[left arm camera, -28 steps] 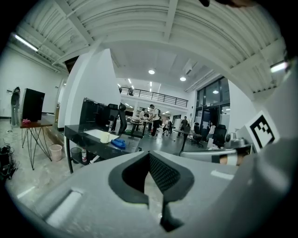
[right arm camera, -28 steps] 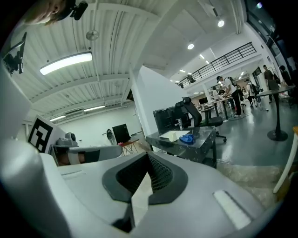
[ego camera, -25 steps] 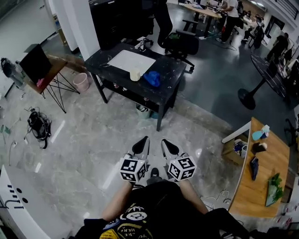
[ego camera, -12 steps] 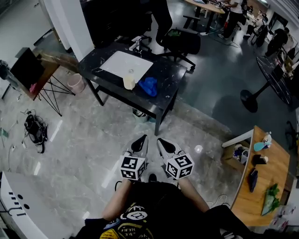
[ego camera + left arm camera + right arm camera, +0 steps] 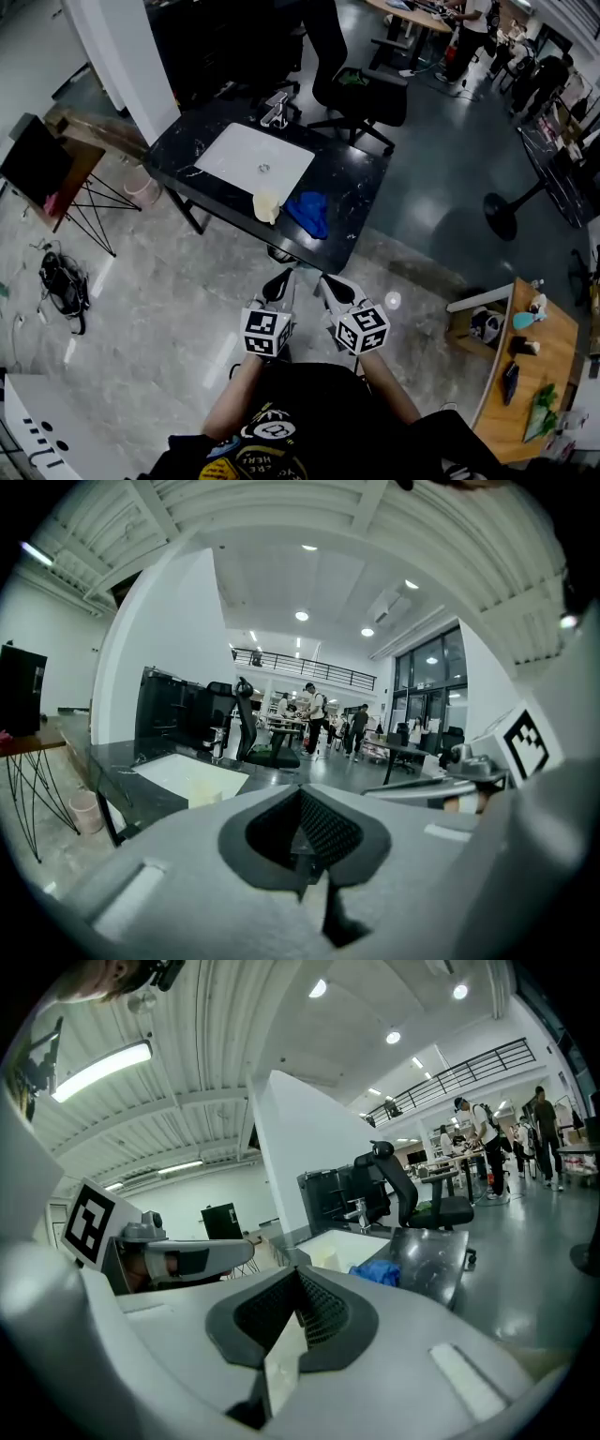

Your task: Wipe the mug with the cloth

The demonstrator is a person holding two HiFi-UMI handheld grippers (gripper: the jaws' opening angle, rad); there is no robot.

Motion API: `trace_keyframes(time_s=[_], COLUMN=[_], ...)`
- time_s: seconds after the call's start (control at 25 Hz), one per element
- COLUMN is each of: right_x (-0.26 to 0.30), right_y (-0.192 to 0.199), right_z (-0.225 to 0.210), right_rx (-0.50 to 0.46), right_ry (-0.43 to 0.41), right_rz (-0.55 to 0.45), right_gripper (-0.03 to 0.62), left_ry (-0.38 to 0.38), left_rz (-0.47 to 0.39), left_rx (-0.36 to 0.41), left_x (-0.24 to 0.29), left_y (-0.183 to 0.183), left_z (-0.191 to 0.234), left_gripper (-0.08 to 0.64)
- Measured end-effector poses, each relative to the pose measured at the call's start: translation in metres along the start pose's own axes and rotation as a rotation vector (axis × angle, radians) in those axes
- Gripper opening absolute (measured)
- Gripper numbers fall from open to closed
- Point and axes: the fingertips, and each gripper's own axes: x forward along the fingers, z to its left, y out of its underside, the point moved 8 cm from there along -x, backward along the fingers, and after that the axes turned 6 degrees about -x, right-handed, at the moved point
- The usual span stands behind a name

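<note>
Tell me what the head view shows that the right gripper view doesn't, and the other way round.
Only the head view: a black bag on the floor, a wooden desk at the right, and the person's torso. The mug is plain here; in the right gripper view I cannot be sure of it.

Only the right gripper view: ceiling lights, a balcony railing, and the right gripper seen close, shut on nothing.

Both: the black table, the blue cloth, the office chair and the left gripper.
</note>
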Motion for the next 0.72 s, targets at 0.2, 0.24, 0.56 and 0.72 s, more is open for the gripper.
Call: trace_keyframes(time_s=[0.2,0.24,0.56,0.72], right_x=[0.069,0.082,0.204,0.258], right_y=[-0.013,-0.011,0.042,0.063], right_z=[-0.016,-0.023,-0.136,-0.175], right_rx=[-0.079,-0.094,-0.061,-0.148], right_ry=[-0.041,-0.04,0.074,0.035], right_rz=[-0.049,-0.047,0.187,0.327], right_gripper=[0.003,0.003,0.221,0.461], left_ry=[0.012,0.009,-0.128,-0.212], left_rz=[0.053,0.061,0.091,0.087], left_rx=[0.004,-0.007,-0.112,-0.146], left_x=[0.041,0.048,0.103,0.124], left_y=[-0.009,-0.01,-0.014,-0.018], left_z=[0.064,0.074,0.144,0.17], left_gripper=[0.005,0.003,0.003,0.004])
